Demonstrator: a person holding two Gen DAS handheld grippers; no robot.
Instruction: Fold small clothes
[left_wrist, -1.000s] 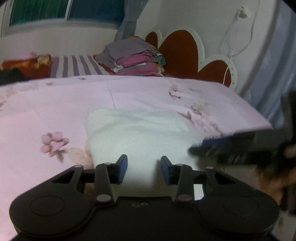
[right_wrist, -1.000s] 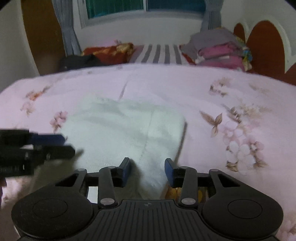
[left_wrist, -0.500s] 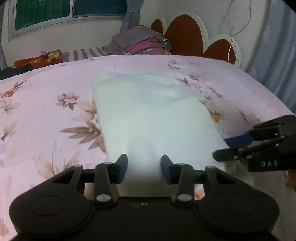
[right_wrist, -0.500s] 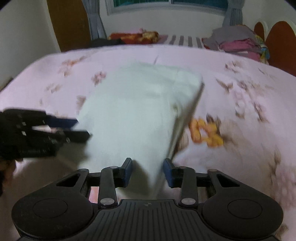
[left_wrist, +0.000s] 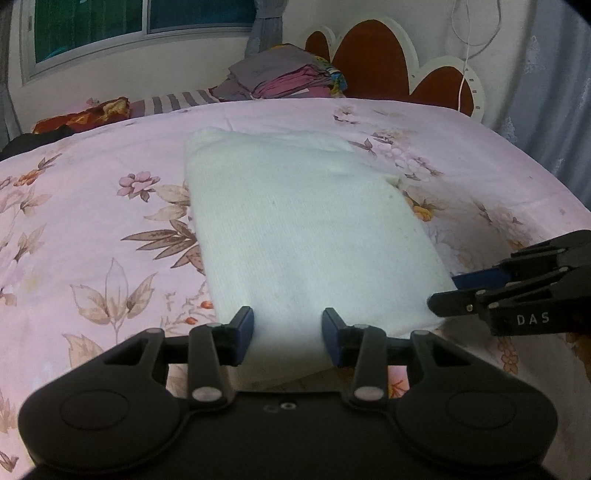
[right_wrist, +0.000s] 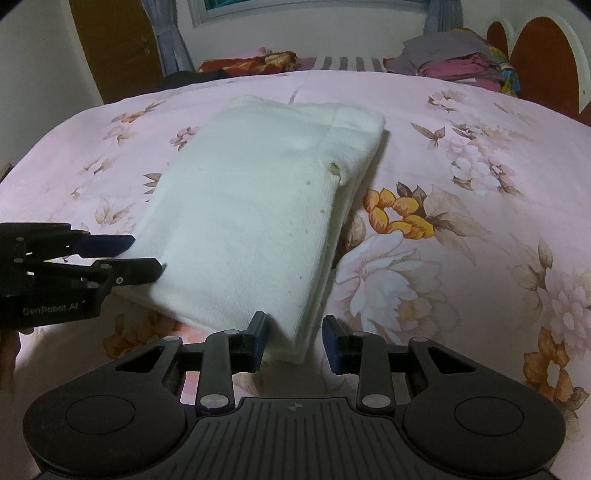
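A white knitted garment (left_wrist: 303, 221) lies folded flat in a long rectangle on the pink floral bedsheet (left_wrist: 92, 221). My left gripper (left_wrist: 288, 325) sits at its near edge, jaws partly apart, with flat, unbunched cloth filling the gap. In the right wrist view the left gripper (right_wrist: 147, 254) reaches the garment (right_wrist: 251, 206) from its left side. My right gripper (right_wrist: 295, 332) straddles the near right corner. Its left pad touches the cloth and bare sheet shows before its right pad. From the left wrist view the right gripper (left_wrist: 443, 293) meets that same corner.
A stack of folded clothes (left_wrist: 288, 74) rests at the far end by the scalloped headboard (left_wrist: 369, 59). A striped pillow (left_wrist: 177, 101) and a red cloth (left_wrist: 81, 114) lie beside the stack. The bed drops away on the right (left_wrist: 554, 192). A brown door (right_wrist: 118, 44) stands beyond the bed's left side.
Both grippers have drawn back along the garment to its near edge. The garment now lies long and flat, where before it looked short and bunched. The last half second shows almost no motion.
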